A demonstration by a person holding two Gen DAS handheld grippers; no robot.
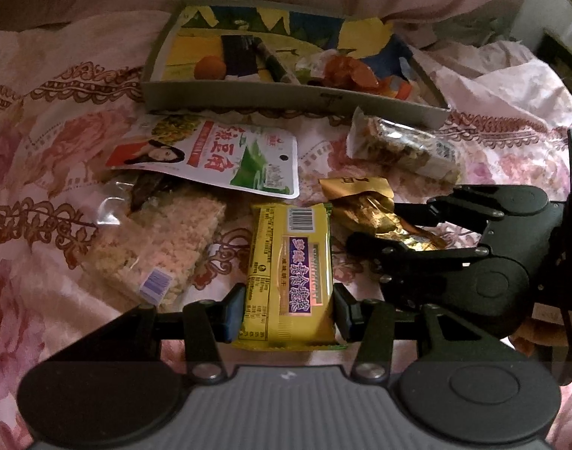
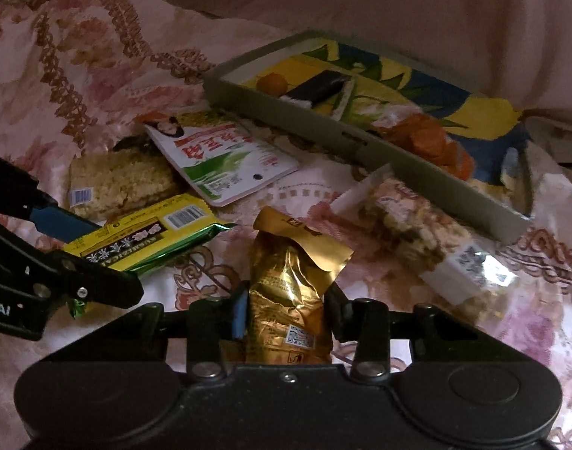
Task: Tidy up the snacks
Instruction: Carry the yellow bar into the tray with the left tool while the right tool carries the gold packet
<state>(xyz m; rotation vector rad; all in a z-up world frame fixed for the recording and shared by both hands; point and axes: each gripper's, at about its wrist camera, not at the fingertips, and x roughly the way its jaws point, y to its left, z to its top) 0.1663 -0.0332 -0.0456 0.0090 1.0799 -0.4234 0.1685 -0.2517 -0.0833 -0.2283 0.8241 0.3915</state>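
Observation:
My left gripper [image 1: 289, 309] is shut on a yellow biscuit pack [image 1: 290, 262], its pads pressed on both sides; the pack also shows in the right wrist view [image 2: 143, 232]. My right gripper [image 2: 286, 311] is shut on a gold foil snack packet [image 2: 286, 300], which shows in the left wrist view [image 1: 364, 202] between the right gripper's fingers [image 1: 409, 225]. A grey tray [image 1: 248, 92] with a colourful liner lies behind and holds a dark bar, an orange ball and an orange wrapper [image 1: 351, 71].
On the floral bedspread lie a white-and-green pouch [image 1: 210, 153], a clear-wrapped rice cracker block [image 1: 154, 251] and a clear-wrapped nut bar [image 1: 402, 148]. A pink pillow or quilt rises behind the tray [image 2: 398, 0].

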